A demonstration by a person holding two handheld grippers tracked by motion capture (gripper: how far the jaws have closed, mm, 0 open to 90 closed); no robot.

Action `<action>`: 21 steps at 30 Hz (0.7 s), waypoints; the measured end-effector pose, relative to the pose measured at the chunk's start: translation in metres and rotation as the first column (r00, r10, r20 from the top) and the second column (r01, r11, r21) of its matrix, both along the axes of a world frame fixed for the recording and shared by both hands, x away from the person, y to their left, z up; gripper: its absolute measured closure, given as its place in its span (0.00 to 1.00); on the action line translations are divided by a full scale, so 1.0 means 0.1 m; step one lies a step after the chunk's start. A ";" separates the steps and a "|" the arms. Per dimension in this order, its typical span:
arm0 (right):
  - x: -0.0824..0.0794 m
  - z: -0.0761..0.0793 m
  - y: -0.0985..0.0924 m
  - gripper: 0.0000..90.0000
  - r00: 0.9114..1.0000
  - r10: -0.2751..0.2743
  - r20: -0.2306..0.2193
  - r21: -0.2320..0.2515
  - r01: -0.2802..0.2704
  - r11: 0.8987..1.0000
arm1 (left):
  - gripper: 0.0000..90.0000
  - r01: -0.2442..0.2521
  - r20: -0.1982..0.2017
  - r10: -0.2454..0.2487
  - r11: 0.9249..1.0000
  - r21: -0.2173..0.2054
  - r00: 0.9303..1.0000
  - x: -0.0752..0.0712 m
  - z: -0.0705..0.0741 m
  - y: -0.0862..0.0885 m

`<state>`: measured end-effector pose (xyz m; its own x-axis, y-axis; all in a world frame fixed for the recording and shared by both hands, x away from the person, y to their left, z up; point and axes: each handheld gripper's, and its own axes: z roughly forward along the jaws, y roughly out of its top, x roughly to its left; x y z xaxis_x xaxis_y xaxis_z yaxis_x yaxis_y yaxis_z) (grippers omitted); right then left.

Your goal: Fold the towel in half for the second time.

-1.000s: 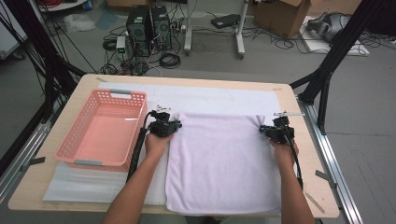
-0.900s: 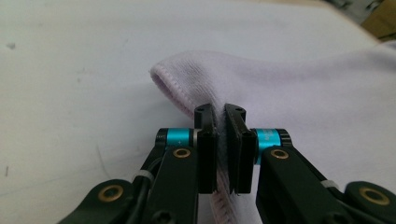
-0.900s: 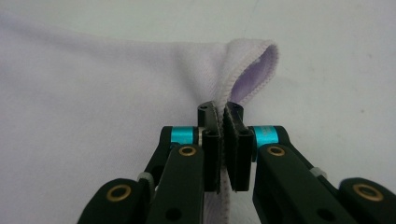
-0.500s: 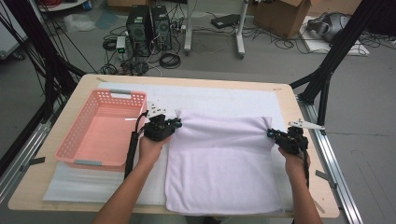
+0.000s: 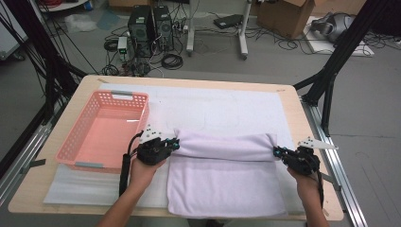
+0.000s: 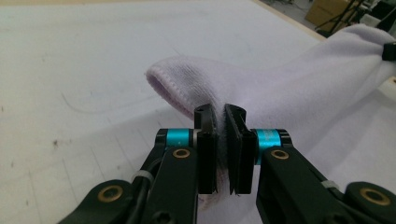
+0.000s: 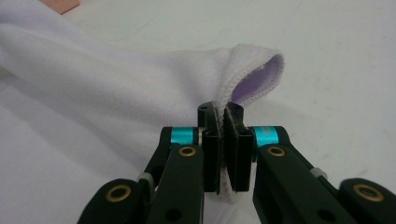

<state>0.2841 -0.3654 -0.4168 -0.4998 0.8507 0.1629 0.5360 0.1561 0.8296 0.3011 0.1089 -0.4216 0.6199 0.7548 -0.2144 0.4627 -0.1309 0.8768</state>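
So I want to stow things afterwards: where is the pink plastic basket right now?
In the high view the pink plastic basket sits on the table's left side, just left of the left gripper and the lilac towel.

Even, fairly bright overhead light falls on the bench (image 5: 312, 118), with only soft, faint shadows and no harsh glare. The high view is slightly soft and grainy. Both gripper views are sharp nearby, but blur toward the far background.
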 end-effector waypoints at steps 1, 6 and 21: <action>-0.03 -0.01 0.01 0.96 1.000 0.011 -0.012 -0.010 -0.011 1.000 | 0.92 0.007 -0.011 -0.006 1.000 0.006 1.000 -0.03 -0.04 0.01; -0.06 -0.04 0.03 0.79 0.998 0.022 -0.056 -0.041 -0.024 0.999 | 0.72 -0.029 0.027 0.028 0.999 0.014 0.999 -0.04 -0.04 0.02; 0.58 0.08 0.14 0.50 0.985 -0.124 -0.117 -0.092 0.113 0.989 | 0.45 -0.063 -0.131 0.071 0.996 0.067 0.989 0.57 -0.10 -0.12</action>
<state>0.3416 -0.3519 -0.4091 -0.3752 0.9161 0.1414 0.6517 0.1522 0.7430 0.3582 0.0971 -0.4315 0.5368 0.8081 -0.2426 0.5839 -0.1483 0.7982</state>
